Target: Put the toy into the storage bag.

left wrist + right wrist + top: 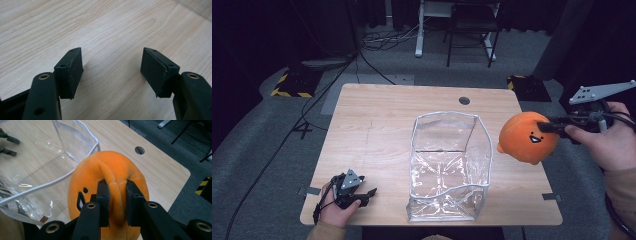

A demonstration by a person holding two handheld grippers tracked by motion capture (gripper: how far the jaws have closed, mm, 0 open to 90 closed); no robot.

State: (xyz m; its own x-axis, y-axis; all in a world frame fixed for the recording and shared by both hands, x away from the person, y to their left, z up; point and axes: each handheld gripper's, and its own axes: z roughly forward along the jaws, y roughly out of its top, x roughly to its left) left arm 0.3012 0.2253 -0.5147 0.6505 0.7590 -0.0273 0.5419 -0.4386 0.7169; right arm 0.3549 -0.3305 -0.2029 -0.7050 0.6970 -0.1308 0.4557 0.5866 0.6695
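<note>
Pinching orange plush [528, 136], right tool [546, 125] raised beside clear bag [449, 167].

There is one table [377, 120], and it is made of light wood. It has one round hole [464, 100] near its far edge. On the table stands one clear plastic bag [451, 167] with a white rim, in the middle. There is one orange soft toy [528, 137] with a smiley face, up in the air on the right. There are two grippers: one left gripper [368, 196] at the near left, and one right gripper [546, 124] on the right. Each gripper has two black jaws. Two hands hold them, one each. Far behind the table stands one dark chair [472, 27]
</note>
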